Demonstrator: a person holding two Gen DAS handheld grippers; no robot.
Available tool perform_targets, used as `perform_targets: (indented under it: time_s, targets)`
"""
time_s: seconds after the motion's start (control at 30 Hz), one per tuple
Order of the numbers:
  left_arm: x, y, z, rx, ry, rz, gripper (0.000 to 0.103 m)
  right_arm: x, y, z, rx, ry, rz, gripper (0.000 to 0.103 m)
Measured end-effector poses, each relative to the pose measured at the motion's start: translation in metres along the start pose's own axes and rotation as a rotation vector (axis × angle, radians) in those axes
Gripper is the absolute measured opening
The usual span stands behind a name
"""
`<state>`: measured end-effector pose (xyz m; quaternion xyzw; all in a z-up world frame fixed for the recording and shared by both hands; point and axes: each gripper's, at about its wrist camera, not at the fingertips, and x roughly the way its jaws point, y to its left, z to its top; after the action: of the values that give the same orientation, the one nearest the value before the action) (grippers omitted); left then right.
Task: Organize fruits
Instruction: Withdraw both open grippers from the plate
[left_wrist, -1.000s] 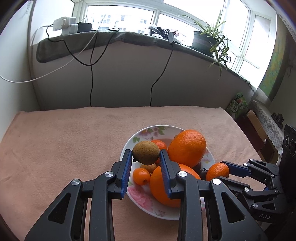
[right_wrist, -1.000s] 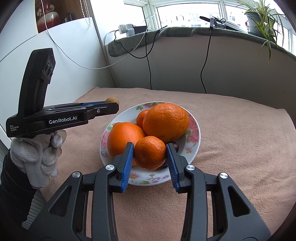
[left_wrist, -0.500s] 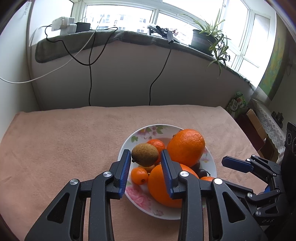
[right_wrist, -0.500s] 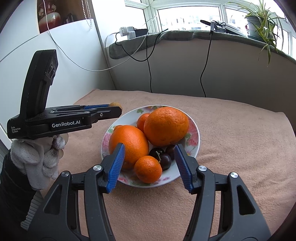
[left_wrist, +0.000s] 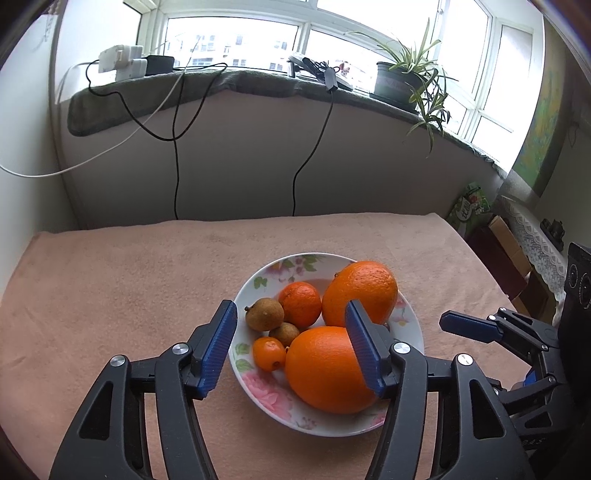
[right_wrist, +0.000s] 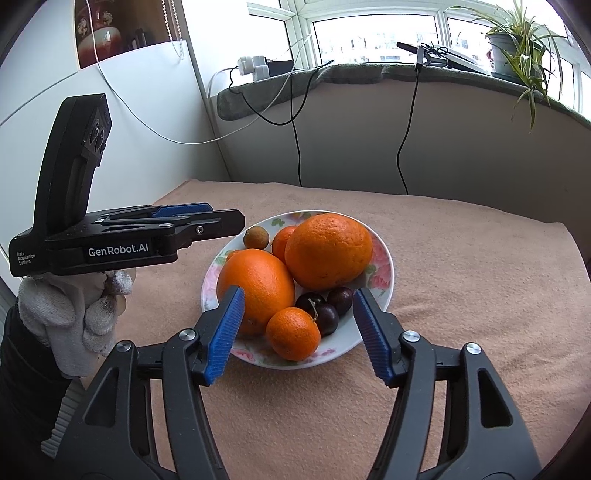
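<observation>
A floral plate (left_wrist: 255, 282) on the pink cloth holds two big oranges (left_wrist: 360, 291), a tangerine (left_wrist: 300, 303), two brown round fruits (left_wrist: 265, 314) and a kumquat (left_wrist: 269, 353). My left gripper (left_wrist: 289, 308) hovers over the plate's near rim with its jaws opening; the larger brown fruit lies free in the plate below them. In the right wrist view my right gripper (right_wrist: 298, 295) is also opening at the plate's (right_wrist: 384, 254) near edge. A small tangerine (right_wrist: 293, 334) and dark cherries (right_wrist: 325, 310) rest in the plate between its fingers, untouched.
A pink cloth (left_wrist: 110, 288) covers the table, which ends at a wall behind and drops off at the right by boxes (left_wrist: 495, 240). Cables hang from the sill; a potted plant (left_wrist: 402, 81) stands there. A gloved hand (right_wrist: 70, 314) holds the left gripper.
Both grippers went from shut to open. The left one let the brown fruit down into the plate. The right one released the small tangerine onto the plate's near side.
</observation>
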<state>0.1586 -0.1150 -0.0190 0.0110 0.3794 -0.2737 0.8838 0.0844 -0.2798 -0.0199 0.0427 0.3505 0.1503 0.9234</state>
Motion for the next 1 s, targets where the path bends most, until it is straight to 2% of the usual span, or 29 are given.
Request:
perform_targets:
  time_s: [0.03,0.07,0.17,0.3,1.0]
  targets:
    - [0.0,0.0,0.0,-0.001,0.0,0.003,0.065,-0.001,-0.001,0.0,0.001,0.0,-0.001,0.067]
    - [-0.001,0.0,0.0,-0.001,0.0,0.007,0.067,-0.001,-0.001,-0.001,0.003,-0.004,-0.002,0.076]
    - [-0.002,0.0,-0.001,-0.004,0.0,0.026,0.07,-0.007,-0.001,-0.001,0.007,-0.024,-0.007,0.087]
    - [-0.004,0.0,-0.003,-0.008,0.006,0.049,0.073,-0.009,-0.002,0.0,0.01,-0.025,-0.03,0.088]
    - [-0.028,-0.007,-0.019,-0.005,-0.046,0.151,0.073,-0.017,-0.011,-0.005,0.059,-0.022,-0.085,0.089]
